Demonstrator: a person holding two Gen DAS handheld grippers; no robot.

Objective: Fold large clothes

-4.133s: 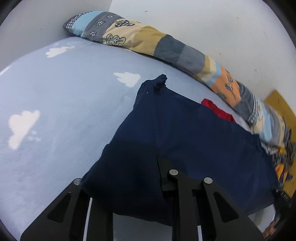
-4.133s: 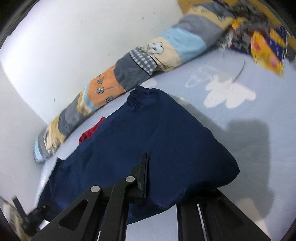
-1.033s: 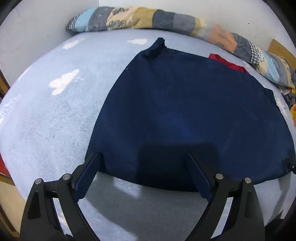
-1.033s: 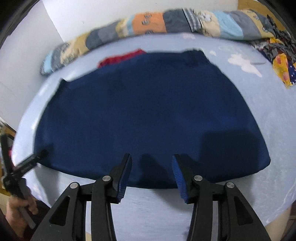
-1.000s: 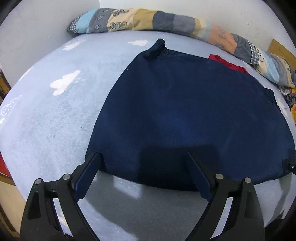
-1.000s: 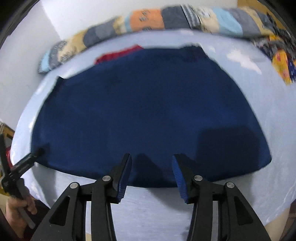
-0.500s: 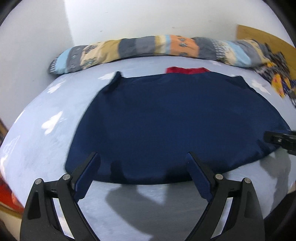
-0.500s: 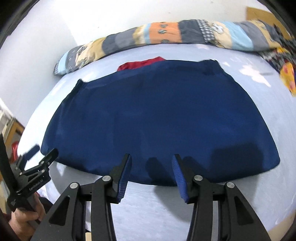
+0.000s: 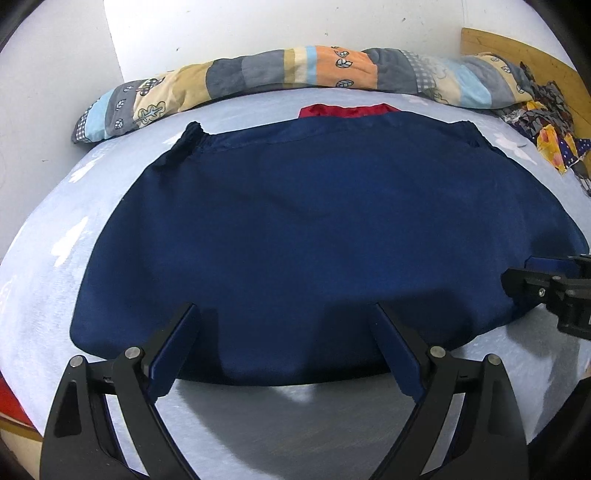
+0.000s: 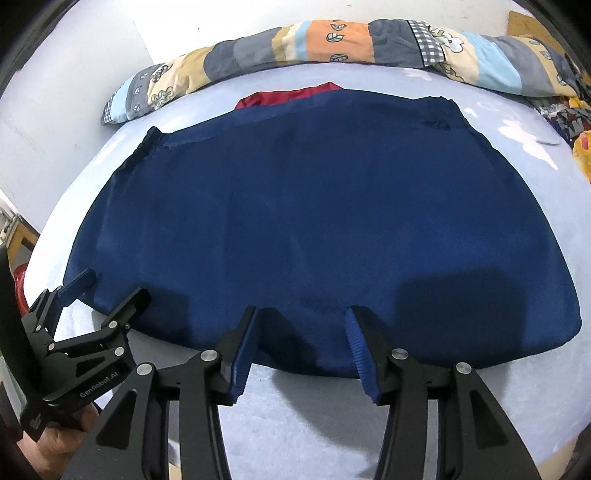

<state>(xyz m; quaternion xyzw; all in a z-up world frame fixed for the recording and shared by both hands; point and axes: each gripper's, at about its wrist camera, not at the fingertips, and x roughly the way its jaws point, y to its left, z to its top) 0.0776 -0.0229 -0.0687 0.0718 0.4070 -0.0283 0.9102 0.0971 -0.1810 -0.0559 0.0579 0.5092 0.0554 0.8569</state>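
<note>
A navy blue garment (image 9: 325, 229) lies spread flat across the middle of a pale blue bed sheet with white cloud prints (image 9: 55, 229), its gathered elastic edge on the far side and its folded edge near the cameras. A strip of red cloth (image 9: 347, 110) peeks out from under the far edge. Beyond it, a long patchwork bolster (image 9: 295, 72) runs left to right along the white wall (image 9: 258, 26), and a heap of patterned fabric (image 9: 546, 129) sits at the far right by a wooden headboard (image 9: 517, 48). The left gripper (image 9: 284, 347) hangs over the near edge of the garment toward its left side, fingers spread wide with nothing between them; the cloth lies below, not pinched. The right gripper (image 10: 300, 341) hangs over the near edge further right, its blue ribbed pads (image 10: 356, 347) moderately apart and easing wider, gripping nothing. In the right wrist view the left gripper shows at the near left corner of the garment, held by a hand (image 10: 55, 446).
</note>
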